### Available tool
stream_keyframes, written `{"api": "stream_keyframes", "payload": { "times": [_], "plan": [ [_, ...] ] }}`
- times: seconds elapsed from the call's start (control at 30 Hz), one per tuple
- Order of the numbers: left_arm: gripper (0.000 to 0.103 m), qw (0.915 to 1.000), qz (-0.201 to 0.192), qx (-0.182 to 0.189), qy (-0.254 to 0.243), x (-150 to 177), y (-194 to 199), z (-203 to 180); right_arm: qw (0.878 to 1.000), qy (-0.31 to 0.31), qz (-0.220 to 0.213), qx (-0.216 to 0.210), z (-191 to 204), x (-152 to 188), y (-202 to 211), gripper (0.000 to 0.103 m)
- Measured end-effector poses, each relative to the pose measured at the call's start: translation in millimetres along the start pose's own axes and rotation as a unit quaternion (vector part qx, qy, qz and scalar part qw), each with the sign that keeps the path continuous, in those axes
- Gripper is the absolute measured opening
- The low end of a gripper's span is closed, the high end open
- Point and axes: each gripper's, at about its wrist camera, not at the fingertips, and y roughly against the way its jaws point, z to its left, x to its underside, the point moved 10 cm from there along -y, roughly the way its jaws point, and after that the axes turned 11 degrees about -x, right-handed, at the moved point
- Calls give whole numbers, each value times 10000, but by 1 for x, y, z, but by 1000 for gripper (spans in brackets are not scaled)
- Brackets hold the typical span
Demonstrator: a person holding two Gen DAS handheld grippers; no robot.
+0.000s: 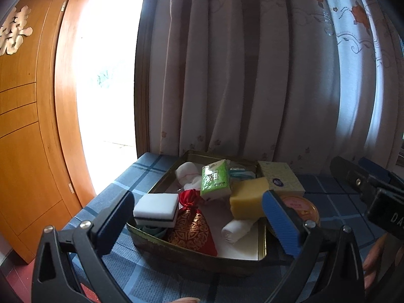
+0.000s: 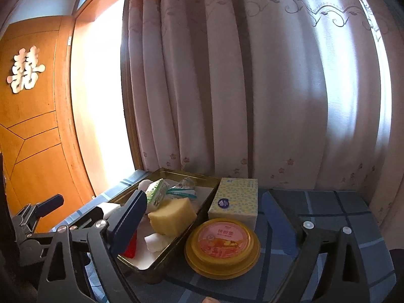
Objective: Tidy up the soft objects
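The left gripper [image 1: 198, 217] hangs with its jaws spread wide and empty over the near rim of the metal tray [image 1: 199, 250]. The right gripper [image 2: 204, 217] is likewise spread and holding nothing, above the round yellow container [image 2: 222, 247] beside the tray. Inside the tray lie a white sponge [image 1: 156, 208], a red pouch [image 1: 194, 224], a yellow sponge [image 1: 248, 197], a green tissue pack [image 1: 214, 179] and what seems a rolled white cloth [image 1: 237, 228]. A tissue box [image 2: 234, 199] sits just outside.

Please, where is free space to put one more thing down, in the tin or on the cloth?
Tin: bare white floor between red pouch and white roll; back half crowded. Checked cloth right of tissue box and round tub lies bare.
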Motion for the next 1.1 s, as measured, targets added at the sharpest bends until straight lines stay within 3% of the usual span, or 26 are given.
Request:
{"api": "stream_keyframes", "payload": {
  "times": [1.1],
  "plan": [
    [103, 9997, 99, -207, 43, 1, -5, 19, 9998, -11, -62, -189, 13, 2, 5, 94]
  ]
}}
